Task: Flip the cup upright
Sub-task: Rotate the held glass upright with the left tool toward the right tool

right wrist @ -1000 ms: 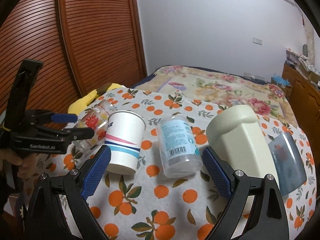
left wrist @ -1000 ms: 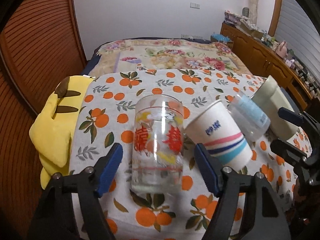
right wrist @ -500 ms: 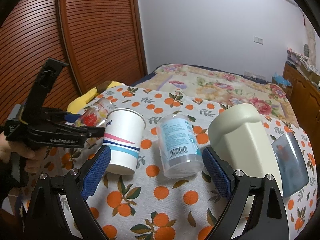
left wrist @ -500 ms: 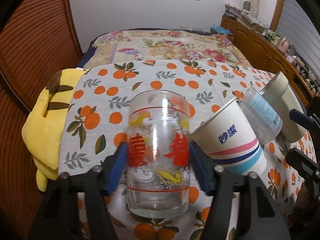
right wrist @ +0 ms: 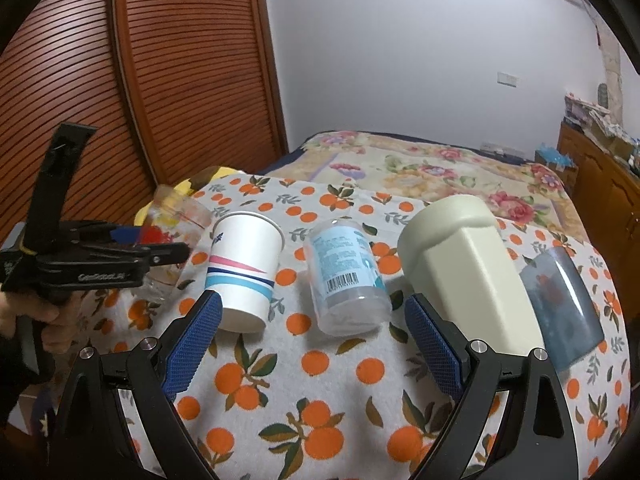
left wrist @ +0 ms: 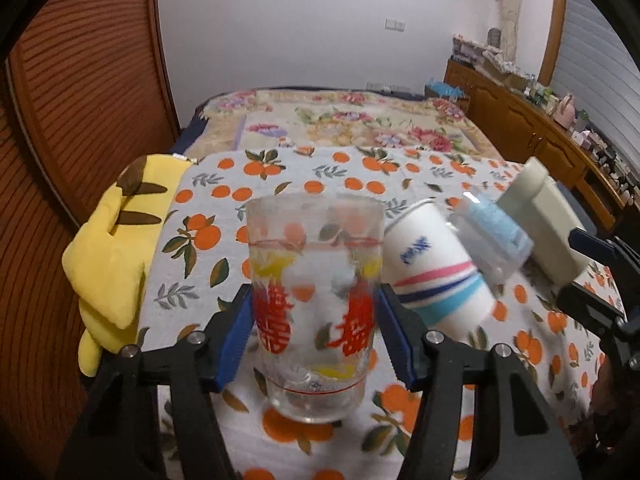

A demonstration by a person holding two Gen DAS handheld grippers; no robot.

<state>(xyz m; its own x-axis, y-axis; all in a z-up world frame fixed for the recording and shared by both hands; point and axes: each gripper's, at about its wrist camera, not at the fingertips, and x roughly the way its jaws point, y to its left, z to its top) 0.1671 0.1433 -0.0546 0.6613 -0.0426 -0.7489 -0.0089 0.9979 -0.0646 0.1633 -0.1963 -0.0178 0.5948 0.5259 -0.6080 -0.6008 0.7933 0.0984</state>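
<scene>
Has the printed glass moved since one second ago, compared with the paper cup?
Yes. The printed glass is now clamped in the left gripper and looks lifted and tilted, while the paper cup stays in its place on the orange-print cloth.

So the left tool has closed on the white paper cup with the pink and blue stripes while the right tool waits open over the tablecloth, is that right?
Not quite. The left tool is closed on the clear glass with red characters, not the striped paper cup, which sits untouched beside it; the left wrist view shows this. The right tool does wait open over the tablecloth.
</scene>
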